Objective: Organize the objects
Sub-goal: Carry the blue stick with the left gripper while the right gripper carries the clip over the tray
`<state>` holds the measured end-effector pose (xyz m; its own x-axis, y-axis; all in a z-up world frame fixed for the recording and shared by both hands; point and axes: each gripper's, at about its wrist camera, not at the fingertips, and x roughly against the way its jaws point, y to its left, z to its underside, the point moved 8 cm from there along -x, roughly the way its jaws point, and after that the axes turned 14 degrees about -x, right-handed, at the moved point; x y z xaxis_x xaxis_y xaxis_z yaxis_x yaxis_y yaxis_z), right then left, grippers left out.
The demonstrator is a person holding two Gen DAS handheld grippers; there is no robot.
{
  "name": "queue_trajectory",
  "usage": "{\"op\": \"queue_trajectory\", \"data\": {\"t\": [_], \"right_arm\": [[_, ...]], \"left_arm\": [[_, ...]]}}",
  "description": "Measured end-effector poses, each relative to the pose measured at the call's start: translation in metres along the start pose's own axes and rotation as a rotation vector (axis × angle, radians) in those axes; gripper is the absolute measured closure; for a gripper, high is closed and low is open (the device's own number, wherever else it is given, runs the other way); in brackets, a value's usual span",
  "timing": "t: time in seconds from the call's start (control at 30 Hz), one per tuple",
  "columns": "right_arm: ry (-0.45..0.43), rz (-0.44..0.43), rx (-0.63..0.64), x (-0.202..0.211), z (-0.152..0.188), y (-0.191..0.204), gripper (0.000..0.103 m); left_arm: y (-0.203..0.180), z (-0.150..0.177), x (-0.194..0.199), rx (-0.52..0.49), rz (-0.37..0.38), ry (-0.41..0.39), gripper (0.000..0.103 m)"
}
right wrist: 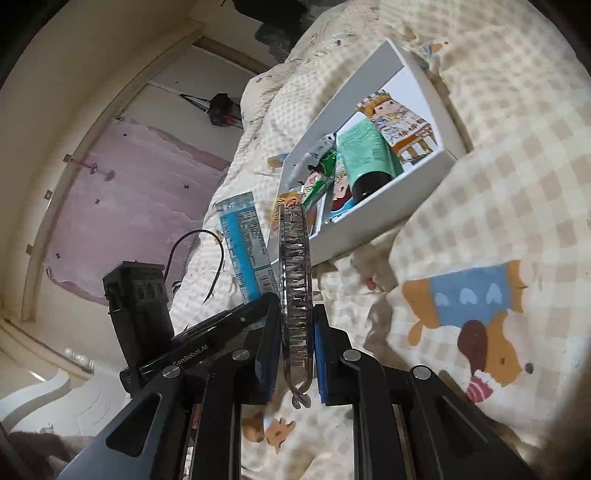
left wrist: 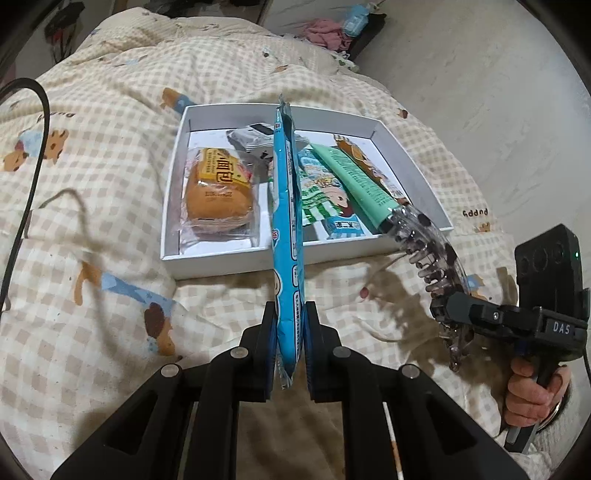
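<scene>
My left gripper [left wrist: 290, 325] is shut on a long blue snack packet [left wrist: 286, 229], held edge-up, its far end reaching over the white box [left wrist: 173, 177]. My right gripper [right wrist: 295, 339] is shut on a clear, dark-speckled hair claw clip [right wrist: 294, 280]; in the left wrist view the clip [left wrist: 432, 251] hangs just off the box's near right corner. The box holds a wrapped bun [left wrist: 218, 192], a grey sachet [left wrist: 251, 138], a green striped cartoon packet [left wrist: 325, 195], a mint tube [left wrist: 354, 181] and a cartoon figure packet [right wrist: 399, 118].
Everything lies on a rumpled checked quilt with dog prints [left wrist: 92, 206]. A black cable [left wrist: 29, 177] loops at the left. A hand [left wrist: 528, 391] holds the right gripper's handle. Beyond the bed are pale flooring [left wrist: 461, 74] with clothes [left wrist: 328, 31] and a pink rug [right wrist: 140, 206].
</scene>
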<state>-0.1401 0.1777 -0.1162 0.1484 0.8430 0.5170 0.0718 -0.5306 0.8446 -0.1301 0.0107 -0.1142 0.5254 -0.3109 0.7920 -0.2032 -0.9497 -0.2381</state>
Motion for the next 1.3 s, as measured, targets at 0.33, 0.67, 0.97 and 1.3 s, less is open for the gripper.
{"op": "queue_trajectory", "data": {"t": [0.33, 0.67, 0.97, 1.3], "right_arm": [[-0.002, 0.032, 0.009, -0.002, -0.002, 0.006, 0.086], [-0.093, -0.153, 0.202, 0.012, -0.057, 0.116, 0.086], [-0.206, -0.326, 0.254, 0.02, -0.111, 0.154, 0.086], [-0.216, -0.19, 0.098, -0.018, -0.124, 0.062, 0.086]], "left_arm": [[0.002, -0.015, 0.022, 0.001, -0.005, -0.063, 0.09], [0.003, -0.092, 0.08, -0.049, -0.03, -0.234, 0.09], [0.004, -0.168, 0.104, -0.023, 0.141, -0.403, 0.09], [0.047, -0.131, 0.027, 0.167, 0.163, -0.383, 0.09]]}}
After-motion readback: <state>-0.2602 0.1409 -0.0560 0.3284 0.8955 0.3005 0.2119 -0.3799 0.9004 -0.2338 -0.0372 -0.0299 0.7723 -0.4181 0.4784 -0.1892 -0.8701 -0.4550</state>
